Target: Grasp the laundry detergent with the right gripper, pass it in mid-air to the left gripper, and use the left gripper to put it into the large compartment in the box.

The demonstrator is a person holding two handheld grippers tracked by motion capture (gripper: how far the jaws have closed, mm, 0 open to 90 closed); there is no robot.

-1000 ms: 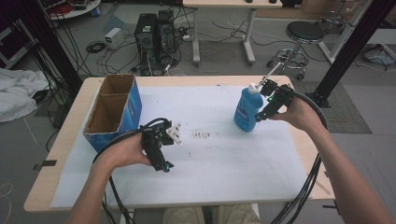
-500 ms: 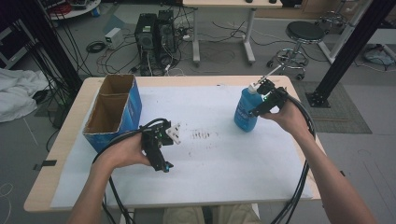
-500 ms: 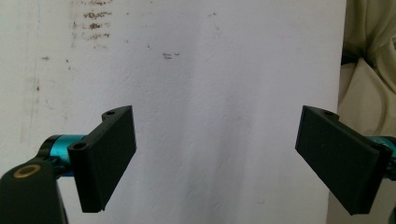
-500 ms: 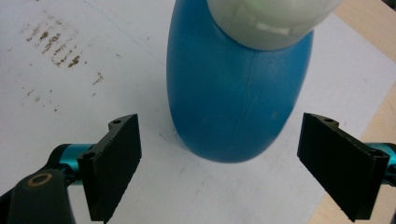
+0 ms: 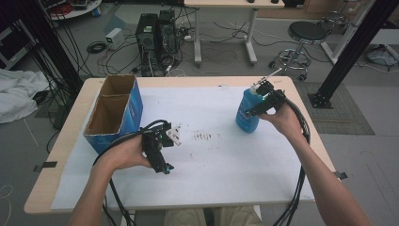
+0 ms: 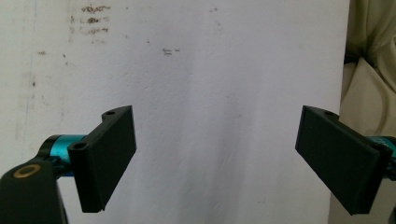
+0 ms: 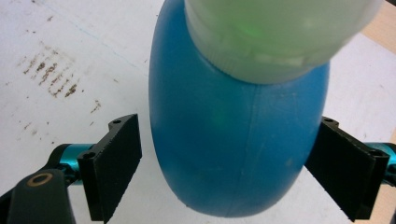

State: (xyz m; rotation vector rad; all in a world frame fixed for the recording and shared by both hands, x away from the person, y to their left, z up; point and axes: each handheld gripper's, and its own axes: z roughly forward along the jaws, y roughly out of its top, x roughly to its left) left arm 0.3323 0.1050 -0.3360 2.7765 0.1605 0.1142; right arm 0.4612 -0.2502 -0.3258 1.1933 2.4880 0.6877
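A blue bottle (image 5: 244,117) with a white cap stands upright on the white sheet at the right of the table. My right gripper (image 5: 254,106) comes down on it from above and from the right. In the right gripper view the bottle (image 7: 233,140) sits between the open jaws of the right gripper (image 7: 229,161); a thin gap shows at the left jaw, and I cannot tell whether the right one touches. My left gripper (image 5: 162,162) hovers over the sheet at the left. Its jaws stand wide open over bare paper in the left gripper view (image 6: 215,158).
An open cardboard box (image 5: 132,106) with blue sides stands at the table's left edge, beside my left hand. Dark smudges (image 5: 203,136) mark the white sheet (image 5: 221,165) at mid-table. Cables trail from both grippers off the table's near edge.
My right gripper has moved left from beside the bottle's top until its jaws straddle the body. The left gripper has stayed where it was.
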